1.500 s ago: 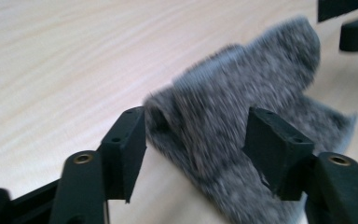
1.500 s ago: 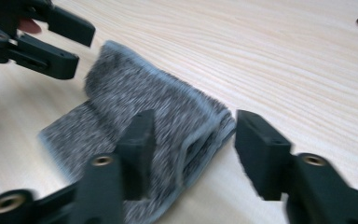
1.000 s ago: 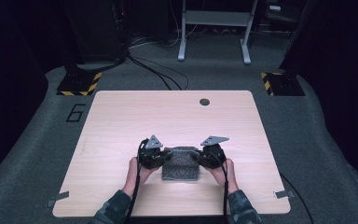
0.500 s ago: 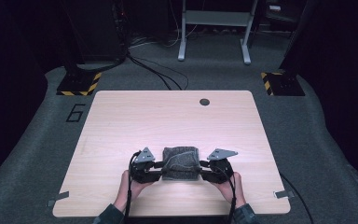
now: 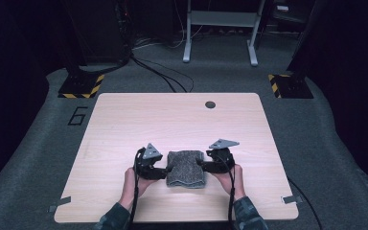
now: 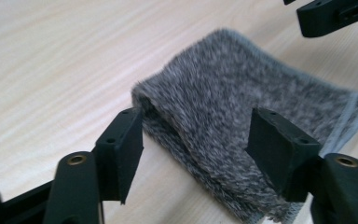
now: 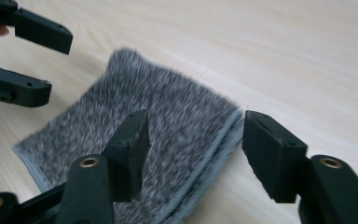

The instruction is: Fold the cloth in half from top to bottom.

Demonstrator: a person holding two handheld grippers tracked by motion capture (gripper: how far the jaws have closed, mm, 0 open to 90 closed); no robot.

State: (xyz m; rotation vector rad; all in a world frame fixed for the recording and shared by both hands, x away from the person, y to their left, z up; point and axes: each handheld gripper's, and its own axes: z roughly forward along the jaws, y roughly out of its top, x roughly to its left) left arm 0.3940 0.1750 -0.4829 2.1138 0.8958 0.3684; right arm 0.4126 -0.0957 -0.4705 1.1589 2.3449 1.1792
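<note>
Both hands sit low and close together. The left gripper [image 5: 168, 168] and right gripper [image 5: 200, 164] have just been opening, nothing pinched.

I'm working in what looks like a lab or test room: a bare wooden table [image 5: 124, 124] on grey carpet [image 5: 38, 158] marked with a taped number 6 [image 5: 78, 115], yellow-black hazard-striped stand bases [image 5: 81, 85] on either side, black cables [image 5: 167, 76] trailing across the floor, a metal frame [image 5: 220, 28] behind, surroundings dark
</note>
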